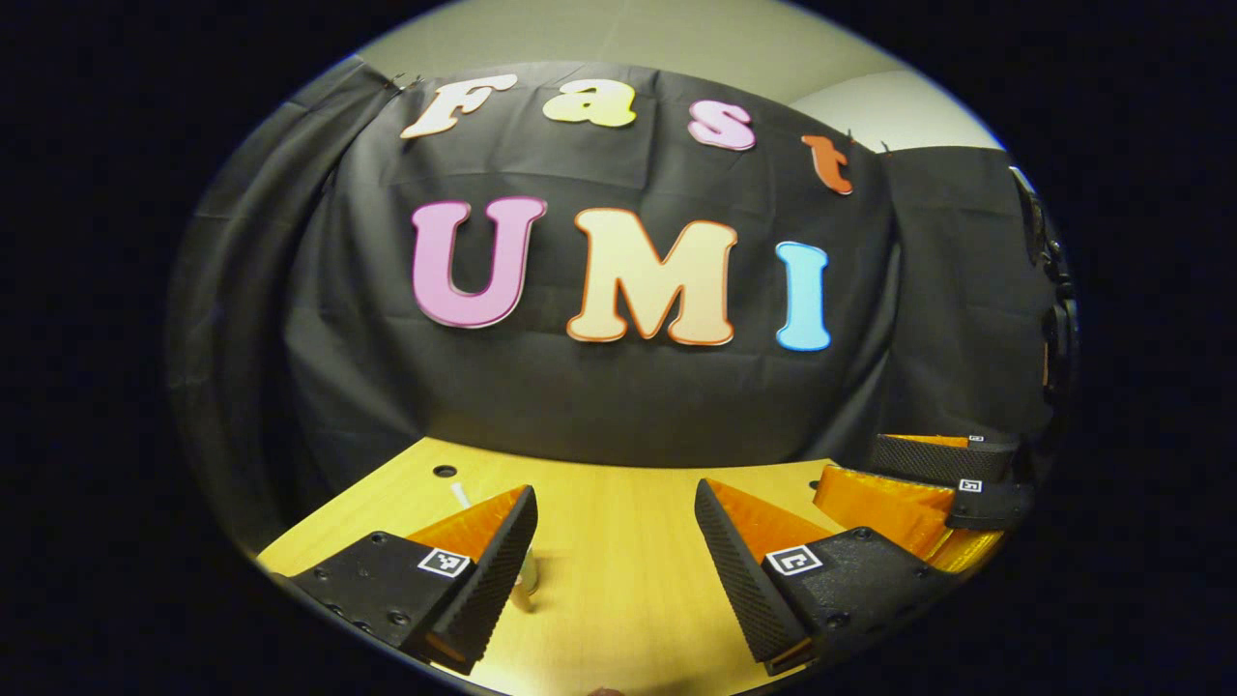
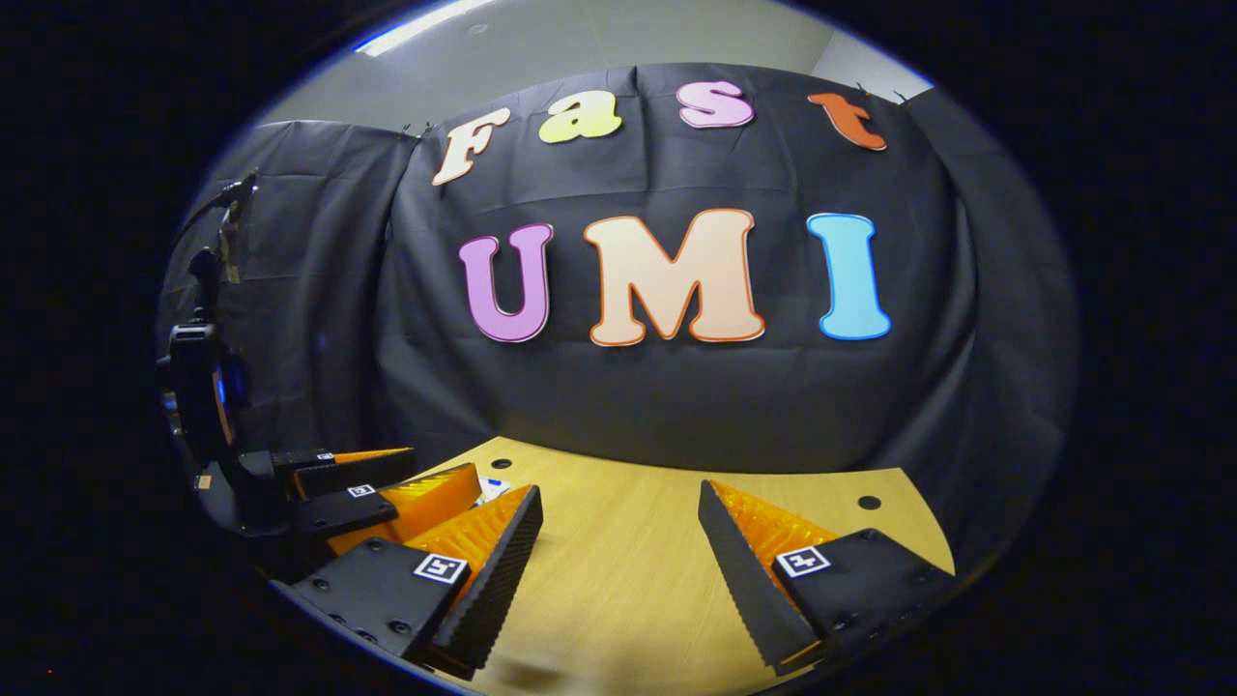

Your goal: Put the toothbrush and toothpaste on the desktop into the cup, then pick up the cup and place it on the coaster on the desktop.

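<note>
In the left gripper view my left gripper (image 1: 614, 493) hangs open over the yellow wooden desktop (image 1: 618, 580), nothing between its fingers. A thin white stick (image 1: 459, 495), perhaps the toothbrush, pokes out behind one finger. A pale bit (image 1: 528, 578) shows lower down by the same finger. My right gripper (image 1: 850, 469) sits at the right edge. In the right gripper view my right gripper (image 2: 618, 491) is open and empty above the desktop (image 2: 628, 580). The left gripper (image 2: 445, 466) lies to its left. A small white and blue thing (image 2: 493, 486) peeks out beside it, mostly hidden.
The black cloth wall (image 1: 618, 406) closes off the desk's far edge. Small round holes (image 2: 869, 502) mark the desktop's far corners. A dark stand with a device (image 2: 198, 387) rises at the left of the right gripper view.
</note>
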